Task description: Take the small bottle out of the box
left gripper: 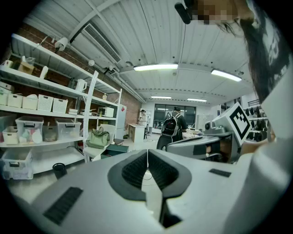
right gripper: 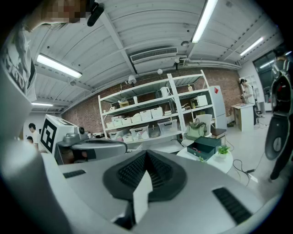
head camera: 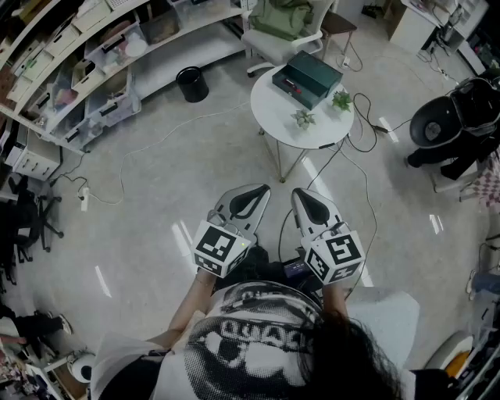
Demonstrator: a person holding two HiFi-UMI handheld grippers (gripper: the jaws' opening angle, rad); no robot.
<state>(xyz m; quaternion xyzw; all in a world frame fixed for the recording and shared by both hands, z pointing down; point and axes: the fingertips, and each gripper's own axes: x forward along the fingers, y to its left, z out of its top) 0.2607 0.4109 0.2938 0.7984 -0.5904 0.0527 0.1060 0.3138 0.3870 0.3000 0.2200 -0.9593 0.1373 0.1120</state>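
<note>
Round white table at 1 o'clock carries two small plants near its right edge. White chair with a green bag stands behind it at 12 o'clock. Black bin at 11 o'clock. Shelves holding storage containers at 10 o'clock.

Light: bright, even, from ceiling strip lights | Glare: pale streaks on the glossy floor | Shadows: faint, soft | Lens: fisheye bending, black corners in both gripper views | Focus: left gripper, close to the lens, slightly soft
</note>
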